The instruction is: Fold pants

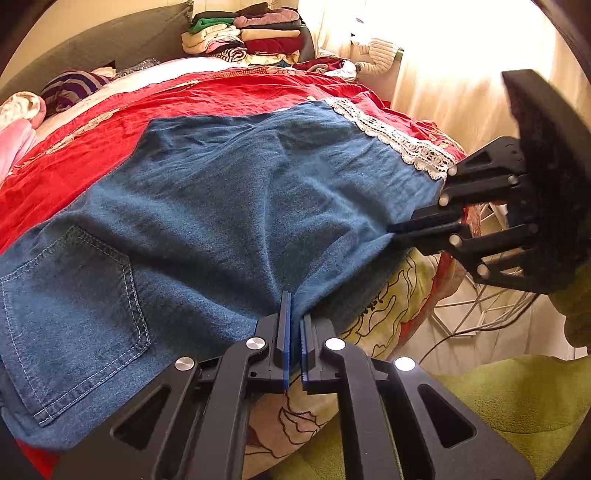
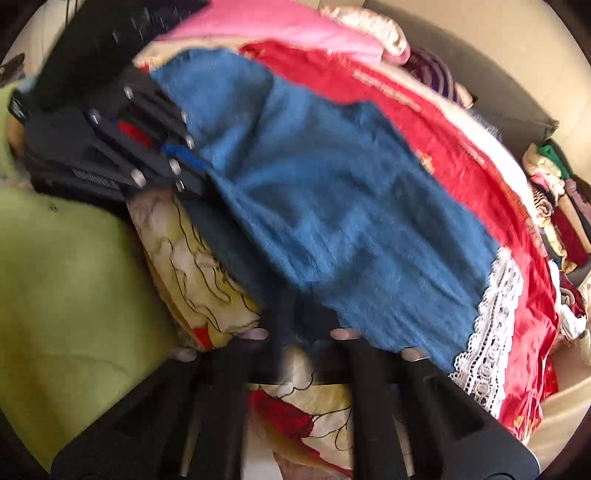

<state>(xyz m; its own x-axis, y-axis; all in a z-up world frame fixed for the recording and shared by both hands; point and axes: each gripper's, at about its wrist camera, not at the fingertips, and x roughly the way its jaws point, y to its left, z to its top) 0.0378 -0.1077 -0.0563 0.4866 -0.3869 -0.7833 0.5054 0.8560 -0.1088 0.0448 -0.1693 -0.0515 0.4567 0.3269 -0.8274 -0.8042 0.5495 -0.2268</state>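
Lying spread across the red bedspread (image 1: 110, 147) on the bed, the blue denim pants (image 1: 221, 192) show a back pocket (image 1: 74, 314) at the near left and a white lace trim (image 1: 391, 136) at the far right. The left tongs (image 1: 293, 317) are closed on the pants' near edge. The right tongs (image 1: 395, 230) pinch that same edge farther right. Folded clothes (image 1: 243, 33) sit stacked at the far end.
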